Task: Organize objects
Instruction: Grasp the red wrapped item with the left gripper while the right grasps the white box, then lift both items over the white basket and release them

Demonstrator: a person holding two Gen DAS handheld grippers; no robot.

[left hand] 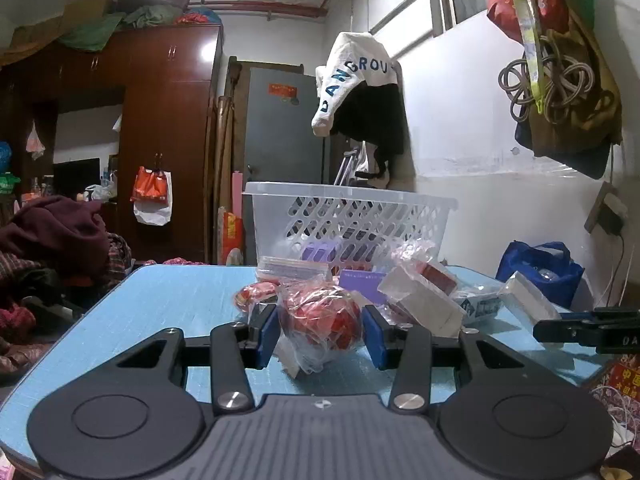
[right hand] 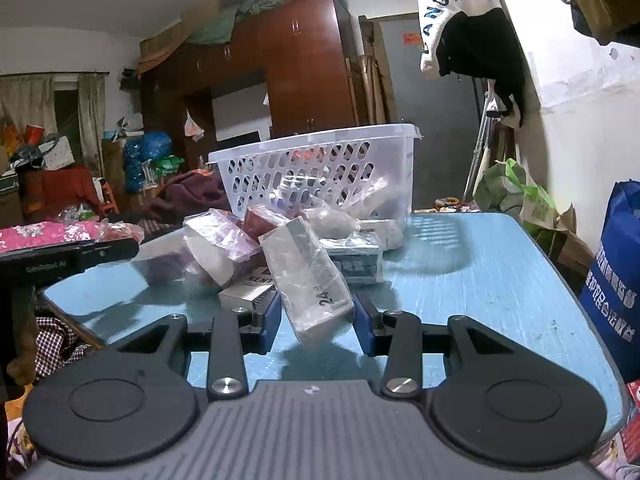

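In the left wrist view, the left gripper (left hand: 320,330) sits low over the blue table (left hand: 168,300), its blue-padded fingers (left hand: 267,330) on either side of a red item wrapped in a clear plastic bag (left hand: 320,320); the pads appear to press the crinkled wrap at both flanks, so the gripper looks clenched on the bag. Beyond it, toward 12 o'clock, lies a heap of wrapped packets, among them a white-and-red box in plastic (left hand: 420,292) at 1 o'clock and a purple box (left hand: 360,280) just behind the bag. The white perforated basket (left hand: 352,220) stands at the table's far edge, at 12 o'clock, with purple packaging showing through its holes. The right gripper (left hand: 592,328) juts in from the 3 o'clock edge. A white garment with blue lettering (left hand: 356,80) hangs on the wall above the basket. In the right wrist view, the right gripper (right hand: 316,320) holds a grey-white box sealed in clear plastic (right hand: 308,284), tilted, its lower end lodged between the blue pads (right hand: 368,320), which meet its wrap on both sides. Behind it, from 11 to 12 o'clock, the pile of packets (right hand: 224,248) leans against the basket (right hand: 320,168). A blue shopping bag (right hand: 616,280) stands off the table at 3 o'clock.
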